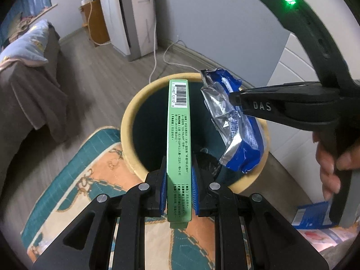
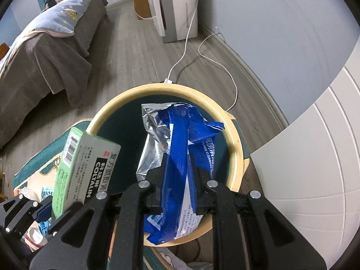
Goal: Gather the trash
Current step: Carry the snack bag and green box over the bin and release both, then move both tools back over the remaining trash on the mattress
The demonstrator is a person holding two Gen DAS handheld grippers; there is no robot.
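Trash is hanging over the bin (image 1: 135,103) in both grippers, and each piece is being held so that letting go should drop it straight in. Starting at the left, the left gripper (image 1: 179,191) is clamping the green box (image 1: 178,135) narrowly by its near end, blue pads (image 1: 163,193) pressing its two broad faces, so the long box is pointing toward twelve o'clock across the dark opening. In the right wrist view the same box (image 2: 87,168) is sitting at about eight o'clock of the bin (image 2: 237,148), its far end only just reaching over the rim; I judge it is needing to come a little further in before release. To the right, the right gripper (image 1: 234,100) is pinching the blue and silver wrapper (image 1: 238,126) near its crumpled top, jaws nearly closed on the thin foil, and the wrapper (image 2: 177,164) is dangling loosely above the middle of the opening. A hand (image 1: 330,164) is gripping the handle at three o'clock. Around the bin, a patterned rug (image 1: 74,180) is lying at seven o'clock, a draped bed (image 1: 27,72) at ten, a white appliance (image 1: 128,18) and its cable (image 1: 155,63) at twelve, and more blue packaging (image 1: 312,216) is waiting on the floor at four. Nothing is blocking the opening, though the two grippers are crowding each other over it.
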